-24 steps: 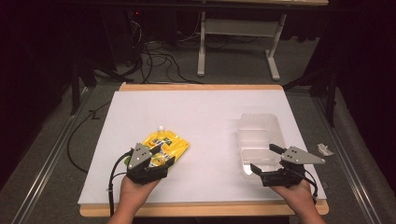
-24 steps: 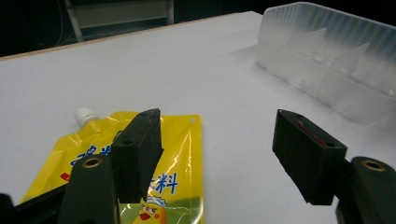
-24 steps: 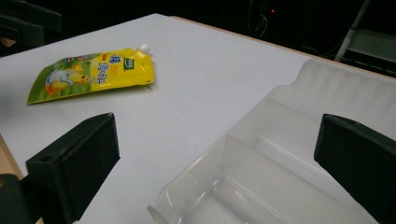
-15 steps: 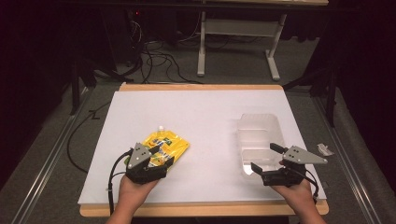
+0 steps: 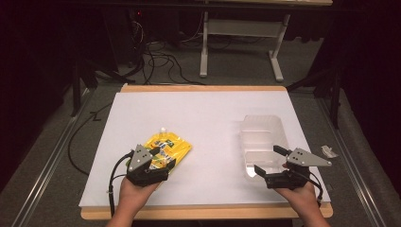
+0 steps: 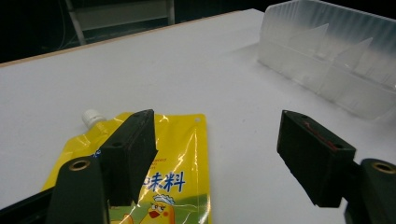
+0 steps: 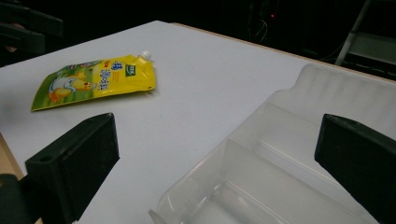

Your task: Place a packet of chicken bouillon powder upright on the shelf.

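Note:
A yellow spouted pouch (image 5: 168,147) lies flat on the white table, its white cap pointing away from me. My left gripper (image 5: 158,158) hovers over the pouch's near end, jaws open with nothing between them; in the left gripper view the pouch (image 6: 180,154) lies under the left jaw. A clear plastic bin (image 5: 261,142) with dividers stands at the right. My right gripper (image 5: 270,160) is open at the bin's near end, and the right gripper view looks into the bin (image 7: 280,158) with the pouch (image 7: 93,81) farther off.
The white sheet (image 5: 203,118) covers a wooden tabletop with its edge close to both hands. A small pale scrap (image 5: 327,151) lies off the table's right side. Cables and a desk frame (image 5: 241,42) are on the floor beyond.

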The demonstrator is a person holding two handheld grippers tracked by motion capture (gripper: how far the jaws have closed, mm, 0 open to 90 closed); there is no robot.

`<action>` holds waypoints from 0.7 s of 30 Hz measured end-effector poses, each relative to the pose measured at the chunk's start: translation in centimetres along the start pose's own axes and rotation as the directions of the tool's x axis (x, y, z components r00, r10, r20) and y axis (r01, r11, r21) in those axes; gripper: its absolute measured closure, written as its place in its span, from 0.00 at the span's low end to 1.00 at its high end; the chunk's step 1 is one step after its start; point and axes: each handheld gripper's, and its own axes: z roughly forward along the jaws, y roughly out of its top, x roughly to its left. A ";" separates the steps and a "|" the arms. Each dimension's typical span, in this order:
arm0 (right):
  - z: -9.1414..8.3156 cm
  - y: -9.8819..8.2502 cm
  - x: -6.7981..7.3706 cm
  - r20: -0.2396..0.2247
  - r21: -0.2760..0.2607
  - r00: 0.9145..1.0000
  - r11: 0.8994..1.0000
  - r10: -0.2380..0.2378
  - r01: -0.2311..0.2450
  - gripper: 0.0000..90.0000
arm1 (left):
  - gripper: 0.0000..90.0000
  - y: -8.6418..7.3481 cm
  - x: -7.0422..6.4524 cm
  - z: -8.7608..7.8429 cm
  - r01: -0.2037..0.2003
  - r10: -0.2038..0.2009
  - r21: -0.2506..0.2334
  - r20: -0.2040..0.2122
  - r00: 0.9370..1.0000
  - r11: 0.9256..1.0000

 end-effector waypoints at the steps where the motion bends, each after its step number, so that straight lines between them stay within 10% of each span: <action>1: 0.0 0.0 0.0 -0.001 0.001 1.000 1.000 0.002 -0.002 0.00 | 0.32 0.0 0.1 0.0 -0.001 0.001 0.006 -0.006 1.000 1.000; 11: -0.1 0.0 0.0 -0.005 0.000 1.000 1.000 0.004 -0.004 0.02 | 0.85 -0.9 2.9 -0.5 0.034 -0.028 0.048 -0.120 0.992 0.998; 20: 0.0 0.0 0.0 -0.014 0.004 1.000 1.000 0.001 -0.001 0.03 | 1.00 -2.6 7.4 -1.0 0.151 -0.123 0.074 -0.295 0.947 0.986; 21: 0.0 0.0 0.0 -0.016 0.005 1.000 1.000 0.001 -0.001 0.03 | 1.00 -3.2 8.5 -0.8 0.182 -0.138 0.107 -0.329 0.934 0.977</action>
